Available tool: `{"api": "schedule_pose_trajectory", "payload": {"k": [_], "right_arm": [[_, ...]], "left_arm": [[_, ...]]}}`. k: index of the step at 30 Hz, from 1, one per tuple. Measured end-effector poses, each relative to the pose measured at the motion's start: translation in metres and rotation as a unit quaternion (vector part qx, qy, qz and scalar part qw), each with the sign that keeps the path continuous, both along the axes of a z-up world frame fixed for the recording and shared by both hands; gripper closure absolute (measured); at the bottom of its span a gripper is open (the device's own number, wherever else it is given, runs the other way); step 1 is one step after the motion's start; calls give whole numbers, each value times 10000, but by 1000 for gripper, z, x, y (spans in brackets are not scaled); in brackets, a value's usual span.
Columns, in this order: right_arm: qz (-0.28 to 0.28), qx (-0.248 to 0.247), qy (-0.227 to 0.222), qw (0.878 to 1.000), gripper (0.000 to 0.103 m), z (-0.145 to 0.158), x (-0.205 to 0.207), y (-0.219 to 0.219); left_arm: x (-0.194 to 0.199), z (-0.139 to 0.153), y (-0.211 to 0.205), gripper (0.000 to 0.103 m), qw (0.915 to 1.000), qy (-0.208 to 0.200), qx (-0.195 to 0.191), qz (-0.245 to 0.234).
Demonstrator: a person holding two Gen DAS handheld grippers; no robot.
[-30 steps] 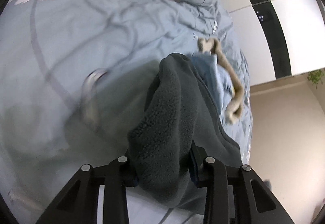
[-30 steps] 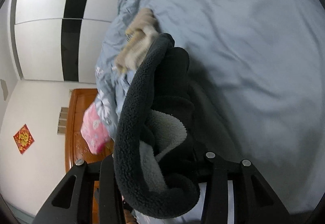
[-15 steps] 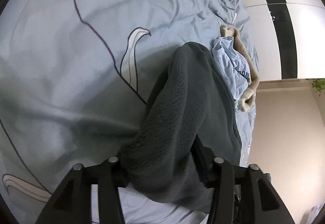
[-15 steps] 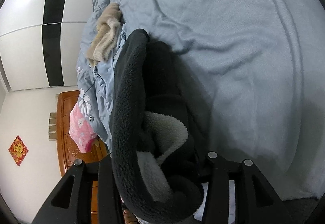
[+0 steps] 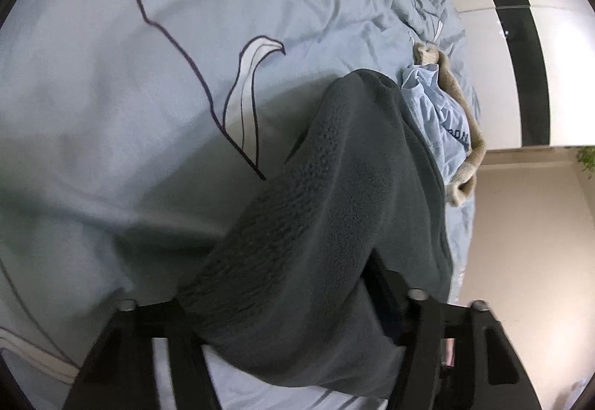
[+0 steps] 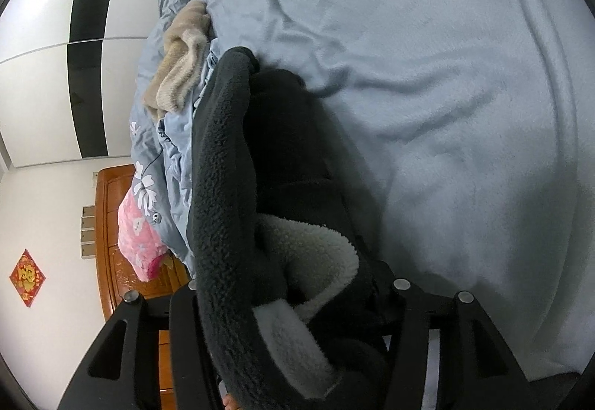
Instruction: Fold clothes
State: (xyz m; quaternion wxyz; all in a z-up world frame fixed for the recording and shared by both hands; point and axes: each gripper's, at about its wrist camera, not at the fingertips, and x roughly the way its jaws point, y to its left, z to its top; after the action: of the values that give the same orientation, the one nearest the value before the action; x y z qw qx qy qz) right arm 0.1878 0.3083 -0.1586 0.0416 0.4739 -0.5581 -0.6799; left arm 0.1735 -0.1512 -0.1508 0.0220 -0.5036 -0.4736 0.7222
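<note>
Closest in, the left gripper (image 5: 282, 302) is clamped on a thick bunch of the dark grey fleece jacket (image 5: 334, 209), and the right gripper (image 6: 293, 294) is pinched on another bunch of the same jacket (image 6: 230, 186), where the pale sherpa lining (image 6: 308, 253) spills out between its jaws. The jacket runs from both grippers down onto the bed, its far end resting on the pale blue quilted duvet (image 5: 93, 112). It looks bulky, soft and limp, likely to sag and bunch rather than crease crisply; I'd judge it wants holding at hem or shoulder edges, not mid-body. Just beyond its far end lie a crumpled light blue shirt (image 5: 442, 119) and a beige knitted garment (image 5: 465, 134). Further off are a pink patterned pillow (image 6: 139, 242) and a wooden headboard (image 6: 111, 209).
</note>
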Motion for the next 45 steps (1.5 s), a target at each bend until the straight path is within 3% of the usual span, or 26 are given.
{"api": "schedule_pose_trajectory", "payload": {"k": [5,12,20,26,30,34,40,45], "right_arm": [[226,189,91,9995,58,26,-7,-1],[624,421,631,9952,61,95,-17,3],[783,492,1553,9835,62,191,-15,25],[714,674,2229,9699,62,267,3,76],[487,929,2718,9566,62,320,24,130],[218,1353,2995,9442,62,367,50,194],[-211,2096,3007,9302,62,410,88,291],[-474,2459,2986,9209,62,420,116,358]], "left_arm": [[-7,33,12,62,9984,92,-492,-262],[-21,104,22,65,9935,713,-621,-627],[-35,205,55,66,9803,1583,-655,-979],[-49,288,110,66,9601,2330,-676,-1391],[-62,343,175,66,9383,2853,-675,-1836],[-77,381,250,66,9177,3192,-565,-2294],[-101,401,380,66,8922,3377,-283,-2985],[-102,390,470,66,8744,3486,10,-3376]]}}
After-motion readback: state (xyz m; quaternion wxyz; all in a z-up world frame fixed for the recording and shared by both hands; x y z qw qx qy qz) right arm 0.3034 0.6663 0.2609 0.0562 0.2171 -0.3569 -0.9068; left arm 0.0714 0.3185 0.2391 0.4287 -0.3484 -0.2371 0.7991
